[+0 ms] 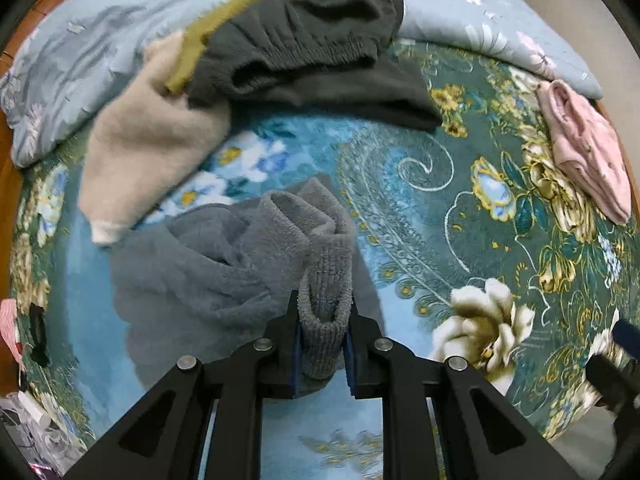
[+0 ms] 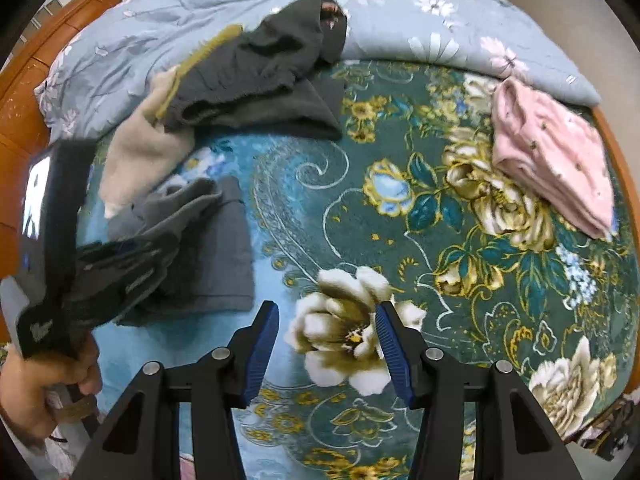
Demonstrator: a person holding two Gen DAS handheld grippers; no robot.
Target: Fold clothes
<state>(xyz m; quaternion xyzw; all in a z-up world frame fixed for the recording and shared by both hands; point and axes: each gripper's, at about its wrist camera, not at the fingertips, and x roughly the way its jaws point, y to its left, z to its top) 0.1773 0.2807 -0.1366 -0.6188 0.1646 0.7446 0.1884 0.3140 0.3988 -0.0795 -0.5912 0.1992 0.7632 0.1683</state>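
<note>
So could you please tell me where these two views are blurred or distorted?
Left wrist: the dark garment at the top is smeared, while the grey cuff in the left claw looks sharp; fisheye bends the bed's edges. Right wrist: the other tool at left is motion-blurred; the right claw is crisp.

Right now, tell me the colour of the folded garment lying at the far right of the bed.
Pale pink garment, clearest in the right wrist view.

Two wrist fisheyes, both facing steeply down onto the bed.
Both share the floral blanket [image 1: 460, 200] and dark clothes pile [image 2: 260, 80] at upper frame; the left view sits closer.
</note>
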